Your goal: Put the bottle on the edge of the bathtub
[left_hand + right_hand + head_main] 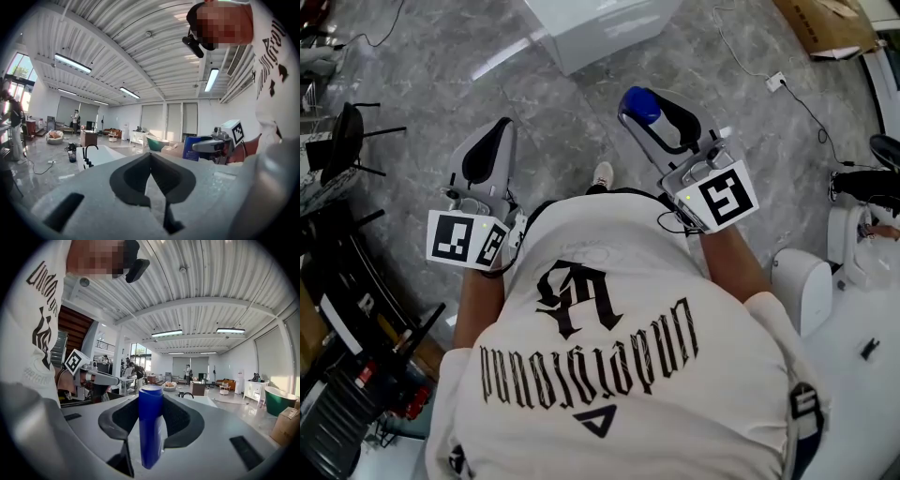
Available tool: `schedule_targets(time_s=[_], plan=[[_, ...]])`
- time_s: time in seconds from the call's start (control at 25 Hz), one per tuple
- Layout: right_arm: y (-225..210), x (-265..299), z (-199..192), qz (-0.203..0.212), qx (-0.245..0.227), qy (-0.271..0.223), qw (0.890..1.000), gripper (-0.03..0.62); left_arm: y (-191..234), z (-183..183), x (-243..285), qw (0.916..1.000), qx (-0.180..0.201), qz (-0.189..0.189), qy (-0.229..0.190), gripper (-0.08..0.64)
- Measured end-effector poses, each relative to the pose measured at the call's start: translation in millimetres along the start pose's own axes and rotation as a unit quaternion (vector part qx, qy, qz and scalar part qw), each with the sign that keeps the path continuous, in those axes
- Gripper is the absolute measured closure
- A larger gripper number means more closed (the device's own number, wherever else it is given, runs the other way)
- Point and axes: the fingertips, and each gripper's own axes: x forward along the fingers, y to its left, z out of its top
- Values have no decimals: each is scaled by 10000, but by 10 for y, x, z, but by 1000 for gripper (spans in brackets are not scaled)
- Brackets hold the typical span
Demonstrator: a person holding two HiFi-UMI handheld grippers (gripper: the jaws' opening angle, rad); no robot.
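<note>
At the far left of the head view, dark chairs and stands (342,141) crowd the edge of the grey marbled floor (572,122). The left tongs (500,131) are held out roughly level over that floor. In the left gripper view their dark pads (129,176) meet at the tips, closed with nothing between them. Ahead of them, well apart, stands a white rectangular bathtub with a black tap (105,156). The person's white T-shirt with black lettering (619,328) fills the middle of the head view, below both hands. To the right, the right tongs (652,117) are clamped on a blue plastic bottle (151,423), with one pad against each side of it. The bottle stands upright between the pads in the right gripper view, and in the head view its rounded end pokes past the tips. It is held in the air over the floor, not on the bathtub. Farther right, a white socket strip (775,82) lies on the floor, and a brown cardboard box (825,23) sits at the top corner.
</note>
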Motion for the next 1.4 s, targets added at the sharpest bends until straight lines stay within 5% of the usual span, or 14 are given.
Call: schedule_targets(time_s=[0.84,1.4], plan=[[-881,476,16,-175,19,40,9998,436,393,119,907,9999,19,-107,13,545],[-1021,1430,202,-344,-29,213,9992,436,1407,224,1137,9997,-121,-200,-124,546]])
